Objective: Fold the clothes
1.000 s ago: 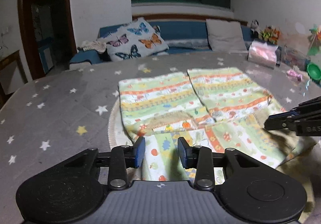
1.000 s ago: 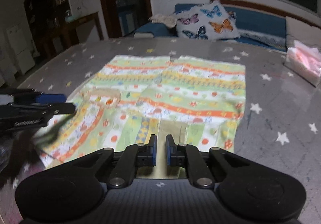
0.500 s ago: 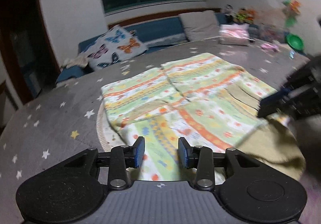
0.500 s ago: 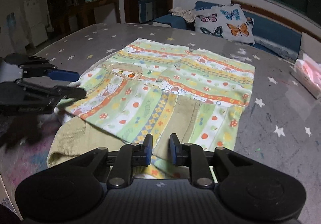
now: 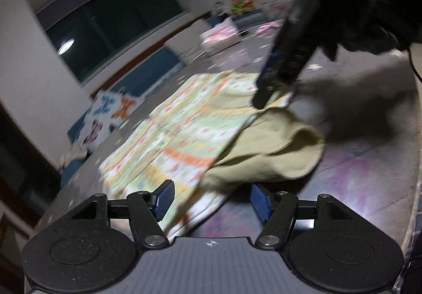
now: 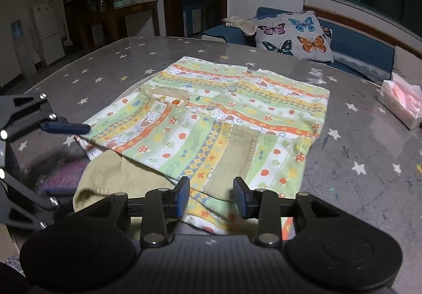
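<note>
Patterned cotton garment (image 6: 226, 120), striped in green, orange and yellow with small fruit and animal prints and lined in plain olive cloth, lies on the grey star-printed table (image 6: 369, 141). Its far part is spread flat with buttons down the middle; its near part is laid back over itself, so the olive lining (image 6: 110, 175) shows at the near left corner and an olive cuff (image 6: 237, 157) lies on top. I judge that one fold is partly made, yet the near edge is bunched and uneven, so squaring it and further folds seem left.

Left gripper (image 6: 66, 128) sits at the garment's left edge with its jaws spread wide and nothing between them. Right gripper (image 6: 211, 196) hovers over the near hem, jaws also spread and empty; in the blurred left view it reaches down towards the raised olive corner.

Off to the right a pink tissue pack (image 6: 401, 101) rests on the table, well apart. Beyond the table a butterfly-print cushion (image 6: 295, 35) leans on a blue sofa (image 6: 358, 43). Nothing lies on the garment itself.
</note>
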Action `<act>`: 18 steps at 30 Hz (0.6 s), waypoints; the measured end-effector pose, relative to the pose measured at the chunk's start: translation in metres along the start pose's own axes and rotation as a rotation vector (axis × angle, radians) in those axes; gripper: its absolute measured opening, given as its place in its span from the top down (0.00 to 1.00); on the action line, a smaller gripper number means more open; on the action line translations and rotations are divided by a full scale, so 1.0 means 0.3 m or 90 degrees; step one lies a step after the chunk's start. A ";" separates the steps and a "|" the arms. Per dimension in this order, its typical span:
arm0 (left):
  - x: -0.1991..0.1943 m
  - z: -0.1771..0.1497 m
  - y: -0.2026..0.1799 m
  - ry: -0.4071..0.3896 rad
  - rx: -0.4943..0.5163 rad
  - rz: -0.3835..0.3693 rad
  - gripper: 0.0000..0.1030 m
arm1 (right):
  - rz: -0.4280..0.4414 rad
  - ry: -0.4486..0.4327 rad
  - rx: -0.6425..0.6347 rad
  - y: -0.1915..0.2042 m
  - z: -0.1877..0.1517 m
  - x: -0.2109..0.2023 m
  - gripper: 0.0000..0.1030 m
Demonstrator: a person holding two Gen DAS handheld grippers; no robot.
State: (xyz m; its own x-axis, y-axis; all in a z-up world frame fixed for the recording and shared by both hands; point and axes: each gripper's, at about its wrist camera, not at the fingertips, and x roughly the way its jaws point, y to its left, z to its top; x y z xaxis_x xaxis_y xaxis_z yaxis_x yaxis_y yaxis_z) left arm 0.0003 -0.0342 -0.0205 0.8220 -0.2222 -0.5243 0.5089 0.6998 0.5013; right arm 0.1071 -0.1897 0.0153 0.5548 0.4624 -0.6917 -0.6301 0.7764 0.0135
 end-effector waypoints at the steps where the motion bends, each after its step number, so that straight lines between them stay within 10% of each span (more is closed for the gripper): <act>1: 0.008 0.007 -0.012 -0.009 0.007 -0.001 0.36 | -0.003 0.000 -0.002 -0.002 -0.003 -0.010 0.62; 4: 0.028 0.024 -0.020 -0.030 0.008 -0.014 0.38 | -0.010 0.003 -0.015 -0.008 -0.018 -0.043 0.59; 10: 0.069 0.067 0.075 -0.031 -0.067 -0.031 0.84 | -0.007 0.007 -0.069 -0.001 -0.048 -0.093 0.49; 18: 0.123 0.125 0.203 -0.031 -0.168 -0.054 0.87 | 0.008 -0.020 -0.159 0.066 -0.040 -0.046 0.43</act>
State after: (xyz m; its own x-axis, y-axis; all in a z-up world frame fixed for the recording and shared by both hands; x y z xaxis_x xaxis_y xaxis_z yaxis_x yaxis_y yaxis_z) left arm 0.0711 -0.0251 0.0166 0.7942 -0.3153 -0.5195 0.4974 0.8284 0.2576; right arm 0.0804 -0.1859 0.0164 0.5596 0.4878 -0.6699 -0.7499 0.6422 -0.1587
